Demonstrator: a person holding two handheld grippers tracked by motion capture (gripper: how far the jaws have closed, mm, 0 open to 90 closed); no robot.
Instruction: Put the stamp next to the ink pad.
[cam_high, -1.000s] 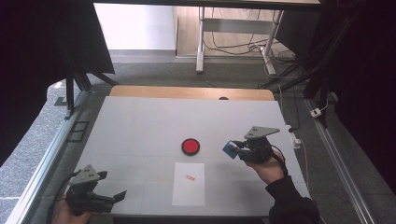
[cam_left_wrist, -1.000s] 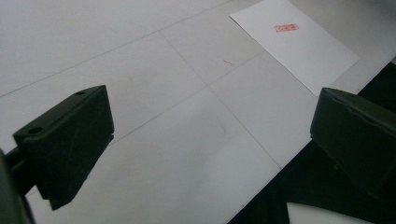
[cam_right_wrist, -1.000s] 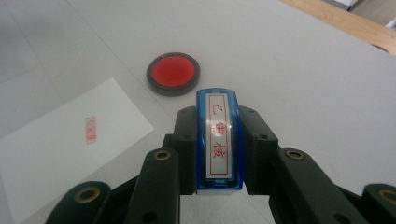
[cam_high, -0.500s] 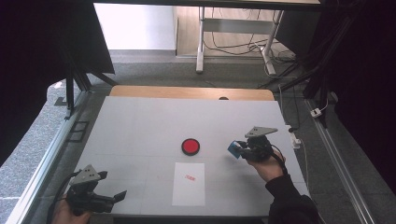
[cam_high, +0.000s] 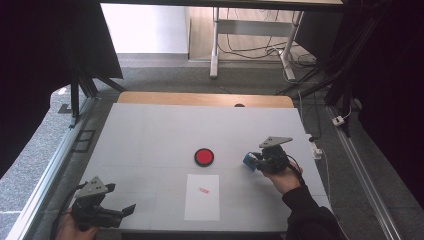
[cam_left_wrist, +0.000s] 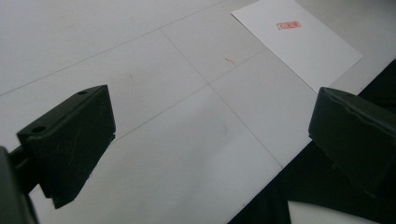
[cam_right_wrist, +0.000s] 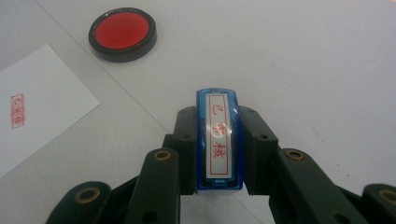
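Blue stamp (cam_right_wrist: 219, 140) sits pinched between the jaws of the right claw (cam_right_wrist: 218, 116), its long body lying along them, label face up toward the camera. Label is a white strip with red characters under a glossy clear cover; the casing is translucent blue plastic, rounded at the far end, hard and slick. In the high view the stamp (cam_high: 248, 161) pokes out at the left of the right claw (cam_high: 255, 162), low over the worktop (cam_high: 150, 130).

Step in hand, as I read it: setting the stamp down on the bare surface, clear of the other items. To do it well: lower until the casing rests flat, keep the grip square so the smooth plastic does not twist out, spread the jaws only once it bears on the worktop.

Ahead and left of the right claw: ink pad (cam_right_wrist: 123, 33), a round shallow dish, black rim, matte red centre. Nearer and further left: sheet of white paper (cam_right_wrist: 42, 98), thin, flat, bearing one small red rectangular imprint (cam_right_wrist: 17, 110).

Left claw (cam_left_wrist: 205, 135) stands spread, nothing between its blocky matte black jaws, near the worktop's near edge; the paper lies ahead and to its right. Worktop is pale grey, smooth, with faint seam lines.
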